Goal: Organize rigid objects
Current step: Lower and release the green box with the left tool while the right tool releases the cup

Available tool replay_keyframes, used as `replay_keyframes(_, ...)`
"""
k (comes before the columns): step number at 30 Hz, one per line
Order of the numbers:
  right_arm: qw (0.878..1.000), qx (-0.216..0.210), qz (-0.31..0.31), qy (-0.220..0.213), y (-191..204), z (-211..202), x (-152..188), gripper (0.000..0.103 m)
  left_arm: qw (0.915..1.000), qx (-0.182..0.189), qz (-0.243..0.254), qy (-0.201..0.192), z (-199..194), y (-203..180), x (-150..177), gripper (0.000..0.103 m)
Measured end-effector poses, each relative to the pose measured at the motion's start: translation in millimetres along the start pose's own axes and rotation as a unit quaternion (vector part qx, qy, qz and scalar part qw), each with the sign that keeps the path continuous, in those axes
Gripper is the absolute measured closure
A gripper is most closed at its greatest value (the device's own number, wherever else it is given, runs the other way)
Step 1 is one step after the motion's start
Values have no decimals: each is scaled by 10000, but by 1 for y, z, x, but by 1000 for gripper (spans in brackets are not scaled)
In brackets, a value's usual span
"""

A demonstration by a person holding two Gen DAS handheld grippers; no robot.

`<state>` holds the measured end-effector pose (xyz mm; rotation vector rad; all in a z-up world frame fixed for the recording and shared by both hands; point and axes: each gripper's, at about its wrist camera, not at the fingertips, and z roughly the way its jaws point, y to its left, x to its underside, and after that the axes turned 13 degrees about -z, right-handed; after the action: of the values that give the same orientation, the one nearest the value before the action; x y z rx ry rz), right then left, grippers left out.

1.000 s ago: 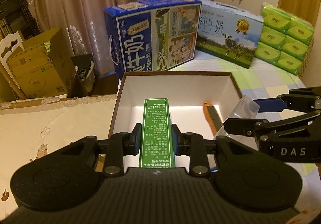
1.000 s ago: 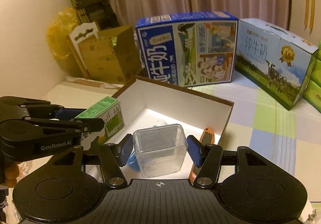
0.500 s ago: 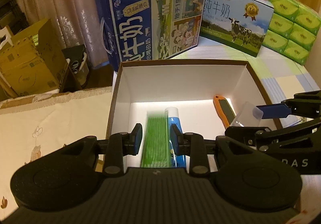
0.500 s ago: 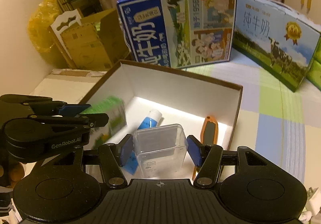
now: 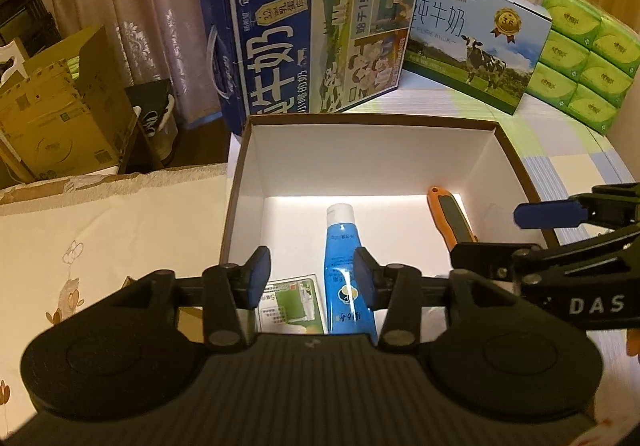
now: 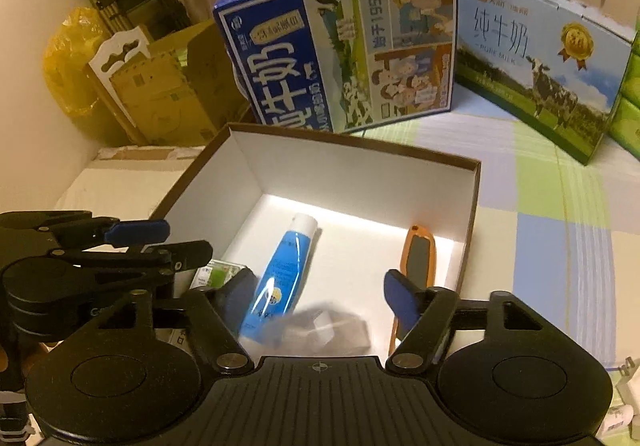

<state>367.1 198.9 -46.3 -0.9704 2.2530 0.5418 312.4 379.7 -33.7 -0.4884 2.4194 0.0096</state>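
- Curtains point(image 5: 132, 6) are hanging behind everything in the left wrist view, with a blue milk carton case point(image 5: 308, 38) and a pale blue milk case point(image 5: 476, 42) standing beyond the far wall of an open white box point(image 5: 372, 162), and green tissue packs point(image 5: 584, 54) sitting at the far right.
- Inside the box a blue tube point(image 5: 344, 266) is lying lengthwise on the floor, an orange utility knife point(image 5: 450, 218) is lying close to the right wall, and a small green carton point(image 5: 290, 304) is lying at the near left corner, beside the tube.
- The left claw point(image 5: 308, 278) is hanging over the green carton and tube with its jaws having just been opening; nothing is pressed between the pads.
- The right claw point(image 5: 512, 234) is reaching in over the box's right wall, partly open.
- Brown cardboard boxes point(image 6: 160, 94) and a yellow bag point(image 6: 68, 62) are sitting by the wall in the right wrist view, left of the milk cases.
- The right claw point(image 6: 320, 298) is standing wide, its jaws having just been opening; a clear plastic container point(image 6: 324, 326), blurred, is sitting loose between the pads, near the box's front edge.
- The left claw point(image 6: 160, 238) is showing at the left, above the green carton point(image 6: 218, 272).
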Motion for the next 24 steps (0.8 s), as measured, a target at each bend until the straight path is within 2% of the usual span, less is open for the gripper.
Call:
replay_keyframes(5,10000,27,-3,-48,0,-13,4,31,10000,-8,-43,21,-11,2,5,57)
replay_keyframes(24,9999,10,-24,-169,13,-70,41,30,9999,88,-74,3,-73,-8,49,55)
